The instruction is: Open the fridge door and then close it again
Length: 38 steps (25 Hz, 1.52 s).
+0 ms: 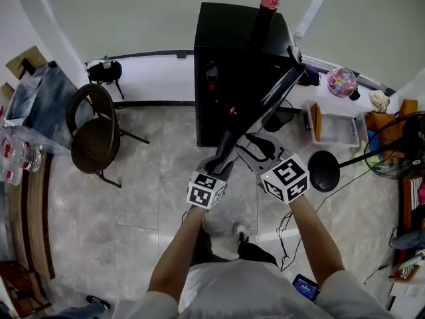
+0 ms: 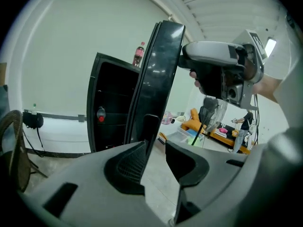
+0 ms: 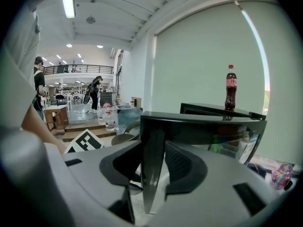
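Nearest, the right gripper (image 3: 154, 167) is clamped on the free edge of the fridge door (image 1: 265, 102). The left gripper (image 2: 154, 160) stands part open, with that edge against one pad only. The door is swung wide, so opening looks done and closing remains. Beyond it the fridge (image 1: 222, 38) stands open. The floor along the swing is bare: the chair (image 1: 96, 135) sits well left, the fan stand (image 1: 324, 171) close on the right.

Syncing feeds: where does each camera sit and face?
Head view: on the head, steeply down at the fridge, left tool, right tool, both arms.
Left gripper view: on the left tool, along its jaws at the door edge; right tool beyond.
Right gripper view: on the right tool, clamped on that edge; an arm shows.
Shared: bottle atop fridge.
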Available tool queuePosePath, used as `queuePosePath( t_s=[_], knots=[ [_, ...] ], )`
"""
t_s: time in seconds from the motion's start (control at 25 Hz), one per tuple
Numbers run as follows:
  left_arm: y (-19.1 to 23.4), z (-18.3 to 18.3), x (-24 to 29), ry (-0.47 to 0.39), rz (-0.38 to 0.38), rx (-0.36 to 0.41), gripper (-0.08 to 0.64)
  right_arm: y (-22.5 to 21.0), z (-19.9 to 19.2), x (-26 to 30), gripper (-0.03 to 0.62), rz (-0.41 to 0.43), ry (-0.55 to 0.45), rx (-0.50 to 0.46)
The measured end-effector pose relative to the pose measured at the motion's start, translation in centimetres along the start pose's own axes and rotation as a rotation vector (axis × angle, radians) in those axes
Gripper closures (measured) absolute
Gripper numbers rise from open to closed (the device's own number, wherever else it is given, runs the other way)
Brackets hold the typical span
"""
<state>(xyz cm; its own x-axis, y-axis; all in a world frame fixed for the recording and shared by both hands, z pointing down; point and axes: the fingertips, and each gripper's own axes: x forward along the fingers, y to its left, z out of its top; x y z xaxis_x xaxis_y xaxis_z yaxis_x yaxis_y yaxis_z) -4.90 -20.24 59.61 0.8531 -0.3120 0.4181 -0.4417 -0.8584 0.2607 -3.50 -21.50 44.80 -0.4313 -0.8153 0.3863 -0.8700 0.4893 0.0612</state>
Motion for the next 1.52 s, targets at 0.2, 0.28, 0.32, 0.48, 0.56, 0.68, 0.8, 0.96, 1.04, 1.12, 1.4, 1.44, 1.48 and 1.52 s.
queuePosePath(
  t_s=[0.2, 0.28, 0.32, 0.48, 0.56, 0.68, 0.8, 0.96, 1.04, 1.12, 1.4, 1.44, 1.48, 1.52],
  knots=[
    [2.8, 0.7, 0.5, -0.002, 0.000, 0.016, 0.445, -0.7, 0.9, 2.5, 0.446, -0.030, -0.003, 0.033],
    [4.0, 1.0, 0.6, 0.001, -0.007, 0.021, 0.446, -0.9, 1.3, 3.5, 0.448, -0.039, -0.008, 0.050],
    [4.7, 1.2, 0.7, 0.006, -0.009, 0.025, 0.446, -1.0, 1.5, 4.0, 0.449, -0.043, -0.012, 0.060],
    [7.6, 2.1, 0.9, 0.022, -0.009, 0.036, 0.477, -1.6, 2.5, 6.2, 0.451, -0.065, -0.028, 0.084],
    [9.0, 2.5, 1.0, 0.027, -0.006, 0.037, 0.480, -1.9, 2.9, 7.2, 0.451, -0.079, -0.032, 0.096],
    [10.9, 3.0, 1.5, 0.029, 0.003, 0.045, 0.486, -3.3, 3.3, 8.0, 0.449, -0.137, -0.036, 0.103],
    [12.9, 4.0, 2.1, 0.029, 0.004, 0.042, 0.489, -6.5, 3.4, 7.9, 0.449, -0.245, -0.047, 0.142],
    [15.1, 5.1, 3.0, 0.046, -0.009, 0.054, 0.489, -11.2, 3.4, 7.8, 0.445, -0.376, -0.069, 0.225],
    [16.3, 5.7, 3.5, 0.052, -0.011, 0.060, 0.489, -12.6, 3.7, 8.2, 0.445, -0.400, -0.072, 0.234],
    [17.3, 6.3, 4.0, 0.052, -0.010, 0.064, 0.489, -13.7, 3.9, 8.9, 0.443, -0.409, -0.071, 0.231],
    [20.5, 8.1, 5.8, 0.055, -0.006, 0.080, 0.488, -16.1, 4.9, 11.3, 0.440, -0.442, -0.085, 0.213],
    [21.0, 8.3, 6.1, 0.057, -0.006, 0.081, 0.486, -16.3, 4.9, 11.5, 0.440, -0.447, -0.081, 0.202],
    [21.4, 8.5, 6.4, 0.057, -0.006, 0.082, 0.485, -16.5, 4.9, 11.8, 0.440, -0.450, -0.076, 0.193],
    [21.8, 8.8, 6.7, 0.055, -0.004, 0.083, 0.483, -16.8, 5.0, 12.1, 0.442, -0.452, -0.073, 0.189]
  ],
)
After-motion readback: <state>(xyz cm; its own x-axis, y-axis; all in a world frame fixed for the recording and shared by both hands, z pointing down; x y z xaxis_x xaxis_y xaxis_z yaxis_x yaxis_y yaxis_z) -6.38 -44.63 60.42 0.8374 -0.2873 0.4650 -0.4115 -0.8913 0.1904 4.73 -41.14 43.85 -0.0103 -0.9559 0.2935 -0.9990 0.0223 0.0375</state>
